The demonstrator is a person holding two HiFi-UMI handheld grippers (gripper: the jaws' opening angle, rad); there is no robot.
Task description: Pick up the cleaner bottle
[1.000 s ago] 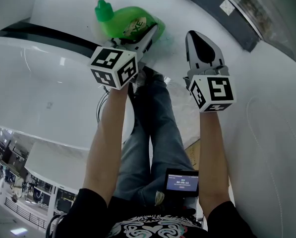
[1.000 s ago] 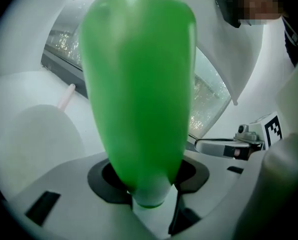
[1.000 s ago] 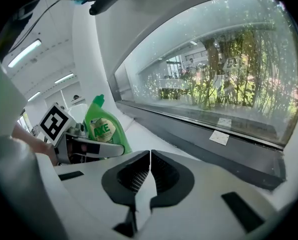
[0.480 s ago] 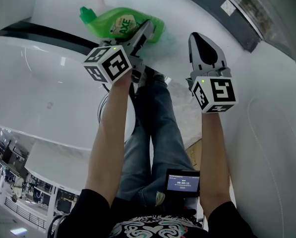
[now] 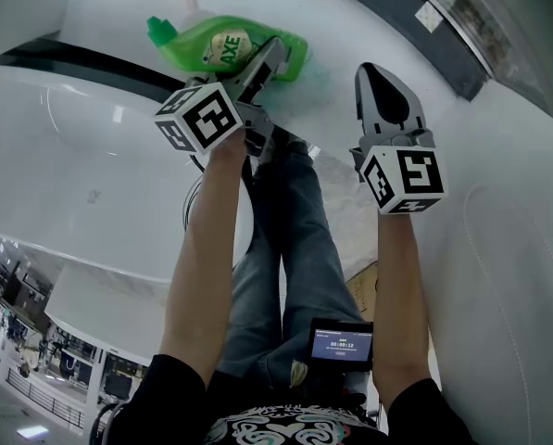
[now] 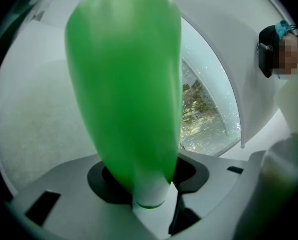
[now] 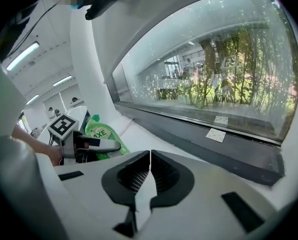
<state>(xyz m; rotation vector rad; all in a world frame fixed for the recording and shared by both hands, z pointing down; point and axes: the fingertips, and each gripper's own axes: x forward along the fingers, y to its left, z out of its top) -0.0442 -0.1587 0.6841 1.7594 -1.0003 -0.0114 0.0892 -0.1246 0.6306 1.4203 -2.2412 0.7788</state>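
Cleaner bottle (image 5: 222, 46) in left gripper (image 5: 272, 57)

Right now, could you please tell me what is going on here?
A person holds a tool in each hand. The left tool is clamped on a green cleaner bottle, which lies on its side with its cap pointing left in the head view, over a white surface. The right tool is shut and empty, beside it.
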